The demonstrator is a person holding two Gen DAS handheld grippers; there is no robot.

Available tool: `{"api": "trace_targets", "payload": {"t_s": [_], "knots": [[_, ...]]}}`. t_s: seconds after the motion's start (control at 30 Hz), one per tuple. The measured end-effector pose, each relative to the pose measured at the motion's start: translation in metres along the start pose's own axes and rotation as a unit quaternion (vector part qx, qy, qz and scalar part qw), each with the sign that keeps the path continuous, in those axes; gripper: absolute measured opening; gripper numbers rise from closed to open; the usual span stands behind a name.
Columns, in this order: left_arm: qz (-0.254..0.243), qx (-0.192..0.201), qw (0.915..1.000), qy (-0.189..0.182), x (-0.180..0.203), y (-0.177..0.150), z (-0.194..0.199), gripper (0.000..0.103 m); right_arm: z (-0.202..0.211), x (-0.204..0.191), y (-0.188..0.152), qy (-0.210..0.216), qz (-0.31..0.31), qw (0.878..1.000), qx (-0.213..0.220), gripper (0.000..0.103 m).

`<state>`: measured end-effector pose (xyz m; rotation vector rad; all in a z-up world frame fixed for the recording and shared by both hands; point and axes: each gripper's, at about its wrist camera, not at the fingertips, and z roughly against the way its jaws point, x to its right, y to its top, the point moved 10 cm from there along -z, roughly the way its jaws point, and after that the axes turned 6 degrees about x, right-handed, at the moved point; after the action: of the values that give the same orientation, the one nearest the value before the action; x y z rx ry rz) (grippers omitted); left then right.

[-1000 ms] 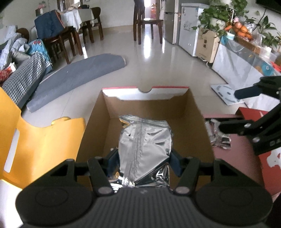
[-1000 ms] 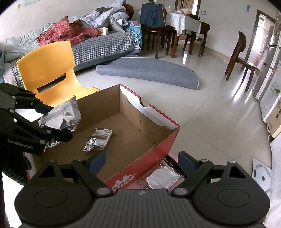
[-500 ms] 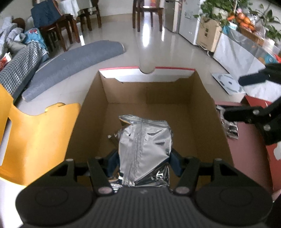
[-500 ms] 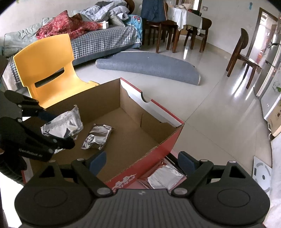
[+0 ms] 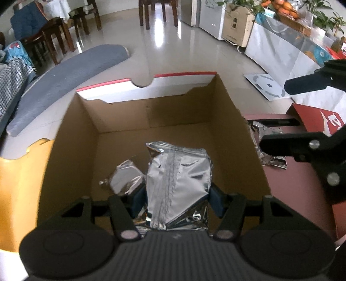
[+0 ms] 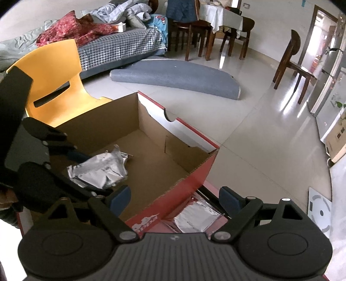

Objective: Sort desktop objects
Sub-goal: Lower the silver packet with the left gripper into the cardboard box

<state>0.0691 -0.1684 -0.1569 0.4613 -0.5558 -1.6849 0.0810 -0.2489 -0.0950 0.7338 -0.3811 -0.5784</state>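
Jaws of left gripper (image 5: 176, 200) clamp foil pouch (image 5: 178, 179) inside cardboard box (image 5: 71, 138); right gripper (image 6: 175, 200) gapes empty.

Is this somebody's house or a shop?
Most likely a home's living and dining room: a sofa piled with bedding, a dining table with wooden chairs, and potted plants along one side.

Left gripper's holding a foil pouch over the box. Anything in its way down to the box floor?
Partly. The left gripper grips the foil pouch inside the cardboard box; a smaller pouch lies on the floor just left of it. Elsewhere the floor looks bare.
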Motion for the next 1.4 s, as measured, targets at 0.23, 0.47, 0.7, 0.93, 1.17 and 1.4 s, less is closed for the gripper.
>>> {"api": "trace_targets", "payload": {"t_s": [0.23,0.47,0.7,0.93,1.17,1.4], "knots": [[-0.013,-0.020,0.9996,-0.011,0.012,0.001,-0.025,0.058,-0.003,0.009,-0.007,-0.010,-0.002,1.000,-0.012,0.089],[0.002,-0.034,0.9993,-0.014,0.008,0.004,-0.042,0.058,-0.007,0.017,-0.013,-0.020,-0.008,1.000,-0.022,0.089],[0.011,-0.042,0.9990,-0.012,0.005,0.007,-0.056,0.058,-0.010,0.021,-0.017,-0.023,-0.009,0.999,-0.028,0.089],[0.007,-0.054,0.9985,-0.007,0.004,0.007,-0.072,0.058,-0.014,0.021,-0.020,-0.021,-0.007,0.999,-0.035,0.089],[0.010,-0.054,0.9985,-0.008,0.002,0.007,-0.083,0.061,-0.016,0.021,-0.022,-0.024,-0.006,0.999,-0.042,0.089],[0.008,-0.043,0.9990,0.011,-0.003,0.006,-0.078,0.075,-0.018,0.023,-0.023,-0.026,-0.013,0.999,-0.042,0.089]]}}
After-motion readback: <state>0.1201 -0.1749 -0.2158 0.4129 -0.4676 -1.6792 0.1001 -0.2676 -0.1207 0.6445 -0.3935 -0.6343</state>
